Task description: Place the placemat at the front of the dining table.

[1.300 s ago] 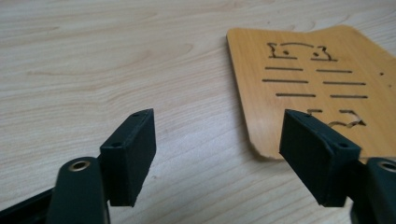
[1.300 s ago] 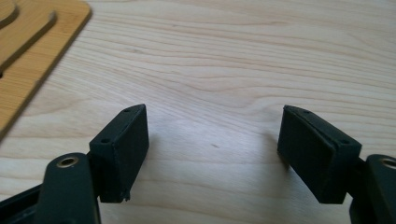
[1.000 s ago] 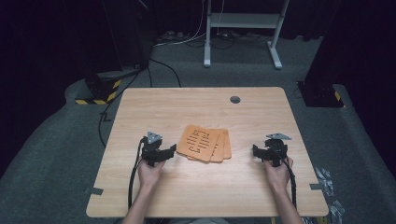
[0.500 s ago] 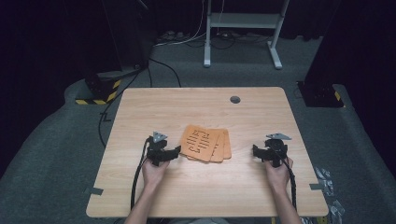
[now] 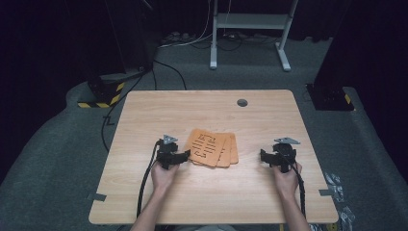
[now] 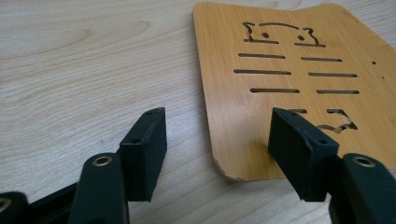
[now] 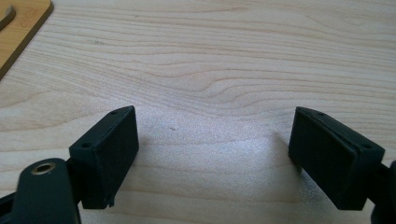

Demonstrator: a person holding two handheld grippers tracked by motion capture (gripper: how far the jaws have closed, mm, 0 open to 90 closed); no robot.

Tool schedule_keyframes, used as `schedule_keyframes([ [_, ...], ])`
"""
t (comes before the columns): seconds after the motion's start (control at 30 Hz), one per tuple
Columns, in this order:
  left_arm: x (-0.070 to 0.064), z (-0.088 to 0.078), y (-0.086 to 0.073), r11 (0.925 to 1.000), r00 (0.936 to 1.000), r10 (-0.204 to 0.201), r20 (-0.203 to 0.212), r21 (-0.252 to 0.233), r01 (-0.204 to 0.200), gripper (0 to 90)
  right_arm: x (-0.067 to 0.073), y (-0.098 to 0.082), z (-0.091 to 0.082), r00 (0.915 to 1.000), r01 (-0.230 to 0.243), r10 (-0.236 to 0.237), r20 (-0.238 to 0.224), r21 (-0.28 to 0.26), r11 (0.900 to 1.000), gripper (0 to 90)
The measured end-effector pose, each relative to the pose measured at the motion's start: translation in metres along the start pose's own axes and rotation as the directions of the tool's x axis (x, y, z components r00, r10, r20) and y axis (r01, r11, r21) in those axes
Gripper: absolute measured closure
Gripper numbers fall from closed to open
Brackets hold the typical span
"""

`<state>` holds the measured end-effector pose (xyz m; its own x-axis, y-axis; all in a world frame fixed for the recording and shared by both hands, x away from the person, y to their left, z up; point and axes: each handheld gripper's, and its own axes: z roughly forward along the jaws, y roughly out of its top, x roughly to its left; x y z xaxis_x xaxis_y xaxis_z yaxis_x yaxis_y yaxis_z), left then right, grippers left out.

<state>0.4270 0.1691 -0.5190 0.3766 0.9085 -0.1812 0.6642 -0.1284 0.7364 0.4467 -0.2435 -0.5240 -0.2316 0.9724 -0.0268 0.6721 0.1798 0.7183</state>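
A stack of thin orange wooden boards [image 5: 214, 148] with cut-out slots lies at the middle of the table [image 5: 202, 110]. My left gripper [image 5: 185, 155] is at the stack's left edge. In the left gripper view the top board [image 6: 289, 70] has its near corner between the jaws of my left gripper [image 6: 217, 144]. Those jaws have just been closing, but the pads do not press on the board. My right gripper [image 5: 263, 155] rests to the right of the stack, a gap away, and points at it. In the right gripper view my right gripper [image 7: 212, 149] is open over bare wood, with a board corner [image 7: 21, 21] at top left.
A small round grommet [image 5: 242, 102] sits near the table's far edge. Cables trail back from both grippers along the forearms. On the floor beyond stand a black-and-yellow striped base [image 5: 101, 98] and a white metal frame [image 5: 250, 29].
My left gripper has slid right, up to the edge of the board stack. The right gripper has stayed where it was.
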Motion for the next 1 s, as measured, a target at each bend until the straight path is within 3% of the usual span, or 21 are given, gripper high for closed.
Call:
schedule_keyframes([
  [0.6, -0.0012, 0.0007, -0.0008, 0.9984, 0.9981, 0.057, -0.023, -0.002, -0.057, 44.8, 0.0, 0.0006, -0.0015, 0.9999, -0.006, 0.007, -0.01, 0.018, 1.0, 15.9],
  [1.0, -0.0006, 0.004, -0.002, 0.9984, 0.9984, 0.053, -0.021, -0.019, -0.054, 47.8, -0.0003, 0.0004, -0.0013, 1.0, -0.001, 0.001, -0.009, 0.016, 1.0, 15.9],
])
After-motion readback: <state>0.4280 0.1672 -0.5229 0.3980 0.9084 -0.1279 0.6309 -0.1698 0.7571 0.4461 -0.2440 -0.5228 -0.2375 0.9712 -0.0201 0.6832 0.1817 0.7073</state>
